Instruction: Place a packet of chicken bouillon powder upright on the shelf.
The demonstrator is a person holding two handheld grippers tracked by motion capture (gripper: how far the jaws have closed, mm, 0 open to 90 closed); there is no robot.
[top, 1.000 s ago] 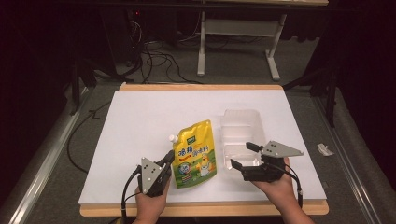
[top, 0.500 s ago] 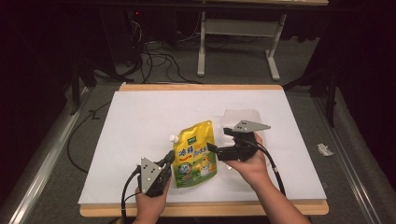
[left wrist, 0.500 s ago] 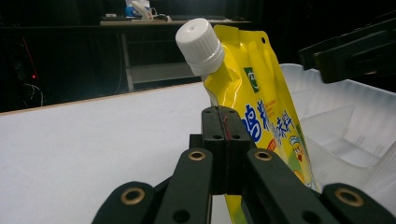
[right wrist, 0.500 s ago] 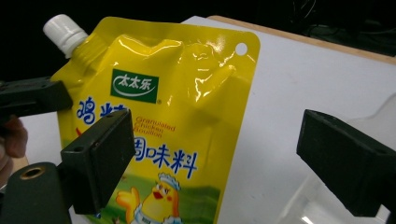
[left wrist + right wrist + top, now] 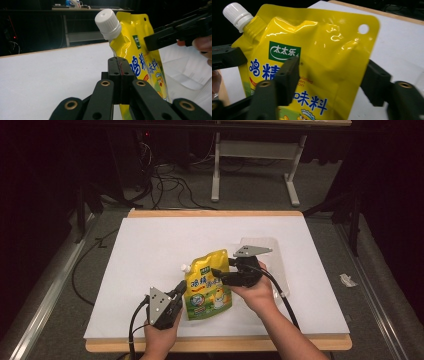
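The yellow spouted seasoning pouch (image 5: pixel 209 282) stands upright near the six o'clock edge of the white surface (image 5: pixel 150 250), its white screw cap (image 5: pixel 108 23) at the upper corner. The left gripper (image 5: pixel 176 292) has its jaws clamped tight on the pouch's lower edge. The right gripper (image 5: pixel 220 272) comes in from three o'clock; its jaws have just been closing and straddle the upper body, pads not yet pressing. Best to pinch the flat panel squarely, clear of the cap. A clear plastic tray (image 5: pixel 275 257) lies just beyond.
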